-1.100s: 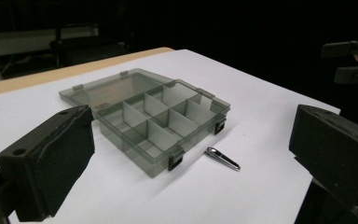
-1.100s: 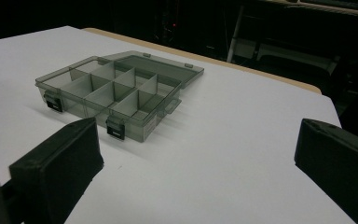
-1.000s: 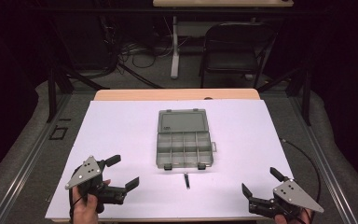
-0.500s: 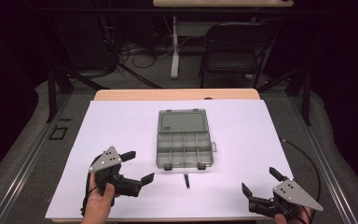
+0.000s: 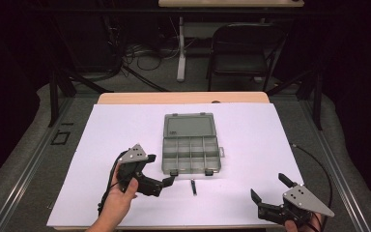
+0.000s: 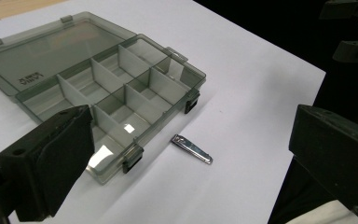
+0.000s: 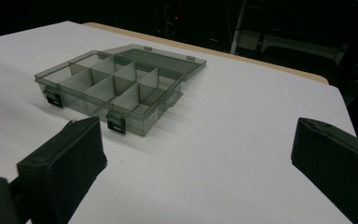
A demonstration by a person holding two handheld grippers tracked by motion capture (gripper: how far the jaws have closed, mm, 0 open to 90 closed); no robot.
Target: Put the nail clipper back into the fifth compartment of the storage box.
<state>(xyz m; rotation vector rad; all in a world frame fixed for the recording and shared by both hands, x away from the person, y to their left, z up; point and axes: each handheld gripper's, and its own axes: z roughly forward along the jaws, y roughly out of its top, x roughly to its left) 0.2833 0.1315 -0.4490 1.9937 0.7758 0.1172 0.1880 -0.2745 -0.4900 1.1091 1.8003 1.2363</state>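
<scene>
A grey see-through compartment box (image 5: pixel 191 150) lies open in the middle of the white sheet, lid flat behind it, its compartments empty. A small metal nail clipper (image 5: pixel 193 186) lies just in front of the box. My left gripper (image 5: pixel 162 169) is open beside the box's front left corner, pointing toward the clipper. In the left gripper view the clipper (image 6: pixel 192 149) lies ahead between the wide jaws, beside the box (image 6: pixel 112 93). My right gripper (image 5: pixel 269 186) stands open at the front right; its jaws have just been closing a little, with nothing between them.
The white sheet (image 5: pixel 101 140) covers a wooden table whose far edge (image 5: pixel 183 98) shows. A folding chair (image 5: pixel 241 53) and cables stand beyond the table. A black cable (image 5: pixel 314 159) trails off the right edge. The right gripper (image 6: pixel 354 28) appears far off in the left gripper view.
My left gripper has moved right and slightly away from the front edge, ending near the box's front left corner and the clipper. The right hand has stayed in place.
</scene>
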